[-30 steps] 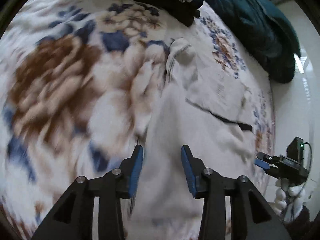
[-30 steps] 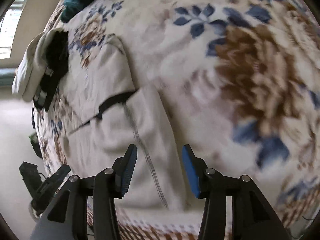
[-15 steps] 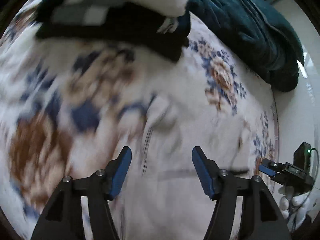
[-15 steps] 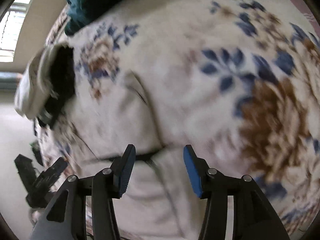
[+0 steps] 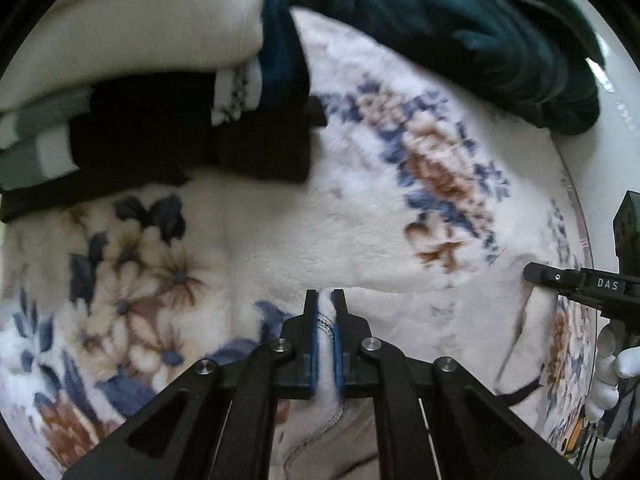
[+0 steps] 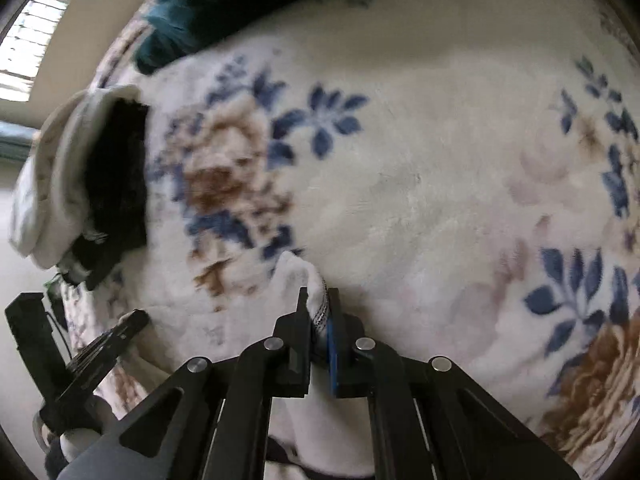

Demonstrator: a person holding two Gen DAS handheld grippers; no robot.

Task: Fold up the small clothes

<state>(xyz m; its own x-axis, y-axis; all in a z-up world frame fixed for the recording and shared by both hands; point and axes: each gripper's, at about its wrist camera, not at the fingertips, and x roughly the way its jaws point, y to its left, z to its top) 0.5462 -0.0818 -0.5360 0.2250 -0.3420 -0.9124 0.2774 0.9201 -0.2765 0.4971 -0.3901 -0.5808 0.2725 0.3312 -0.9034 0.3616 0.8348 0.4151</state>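
A small cream garment (image 5: 420, 320) lies on the floral blanket, with stitched hems and a dark trim. My left gripper (image 5: 326, 304) has its jaws closing tight on one stitched edge, and the pads press the fabric. My right gripper (image 6: 318, 304) is likewise closing on a corner of the cream garment (image 6: 294, 276), which bunches up above its fingertips. Each gripper shows in the other's view: the right gripper (image 5: 534, 274) at the garment's far right end, the left gripper (image 6: 138, 318) at lower left. The garment stretches between them.
A pile of folded clothes (image 5: 180, 136), black, cream and grey-striped, sits at the far left of the floral blanket (image 5: 360, 220). A teal blanket (image 5: 460, 28) is heaped behind. The same pile (image 6: 100, 184) lies near the bed edge. A white-gloved hand (image 5: 608, 368) holds the right gripper.
Both grippers moved forward along the garment toward the pile and the teal blanket. Both stood open earlier; now each is shut on an edge of the cream garment.
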